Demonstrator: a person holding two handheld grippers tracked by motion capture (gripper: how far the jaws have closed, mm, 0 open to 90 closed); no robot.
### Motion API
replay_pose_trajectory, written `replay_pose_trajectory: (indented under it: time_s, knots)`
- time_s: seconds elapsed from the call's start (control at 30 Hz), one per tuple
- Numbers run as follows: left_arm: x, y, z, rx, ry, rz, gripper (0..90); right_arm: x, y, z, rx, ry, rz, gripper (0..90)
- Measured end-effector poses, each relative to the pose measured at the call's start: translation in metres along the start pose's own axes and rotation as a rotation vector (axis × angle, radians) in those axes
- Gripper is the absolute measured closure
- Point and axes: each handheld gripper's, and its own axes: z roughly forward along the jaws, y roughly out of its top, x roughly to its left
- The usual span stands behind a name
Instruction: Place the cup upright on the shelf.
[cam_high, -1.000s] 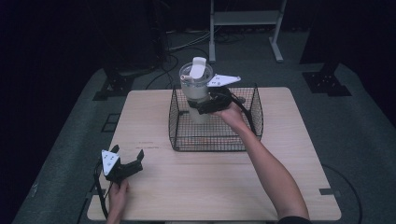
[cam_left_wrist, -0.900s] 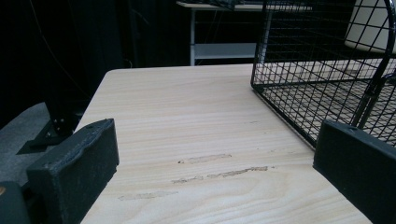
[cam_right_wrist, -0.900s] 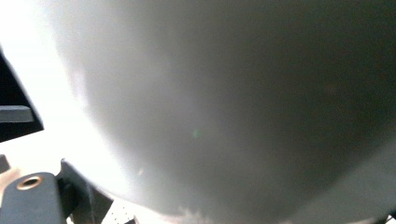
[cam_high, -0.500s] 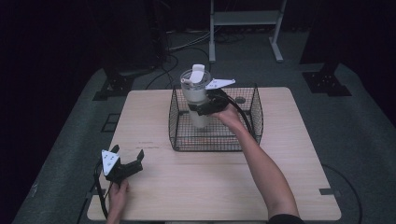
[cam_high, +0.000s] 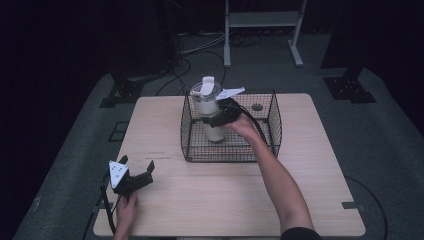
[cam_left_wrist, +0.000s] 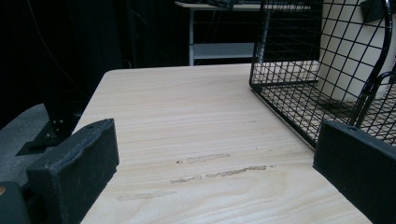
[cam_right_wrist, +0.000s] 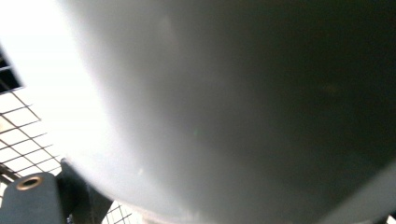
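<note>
right gripper (cam_high: 216, 119) clamped on the white tumbler (cam_high: 209, 111) in the wire basket (cam_high: 272, 125)

the tumbler stands upright between its jaws, base on the basket floor. left gripper (cam_high: 136, 175) rests jaws wide on the table (cam_high: 225, 195), well apart, basket ahead of it.

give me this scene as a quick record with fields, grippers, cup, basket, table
right gripper: shut on the white tumbler, inside the wire basket
white tumbler: upright, lid on, its base looks at or near the basket floor
left gripper: open, holding nothing, low over the wooden table near its front left corner
wire basket: black, open-topped, on the table's far half
</note>
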Motion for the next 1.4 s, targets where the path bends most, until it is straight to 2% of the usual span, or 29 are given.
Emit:
replay_pose_trajectory:
  time_s: [0.37, 0.5, 0.83, 0.97, 1.07, 1.3, 1.4]
  knots:
    - [0.001, 0.000, 0.000, 0.001, -0.001, -0.005, 0.0, -0.005, -0.006, 0.011, 0.041, 0.005, -0.009, 9.4]
    - [0.001, 0.000, 0.000, 0.000, -0.002, -0.005, 0.0, -0.005, -0.008, 0.011, 0.028, 0.005, -0.007, 9.4]
    - [0.001, 0.000, 0.000, 0.001, -0.002, 0.001, 0.0, -0.007, -0.014, 0.008, 0.004, 0.018, -0.024, 9.1]
    - [0.001, 0.000, -0.001, 0.001, -0.002, 0.002, 0.0, -0.008, -0.015, 0.006, 0.009, 0.025, -0.051, 8.9]
    - [0.001, 0.000, 0.000, 0.001, -0.003, 0.000, 0.0, -0.010, -0.017, 0.003, 0.018, 0.041, -0.037, 8.8]
    - [0.001, 0.000, 0.000, 0.002, -0.002, 0.001, 0.0, -0.010, -0.019, -0.001, 0.024, 0.040, -0.060, 8.5]
    - [0.001, 0.000, 0.000, 0.002, -0.001, 0.004, 0.0, -0.010, -0.021, -0.006, 0.030, 0.031, -0.040, 8.5]
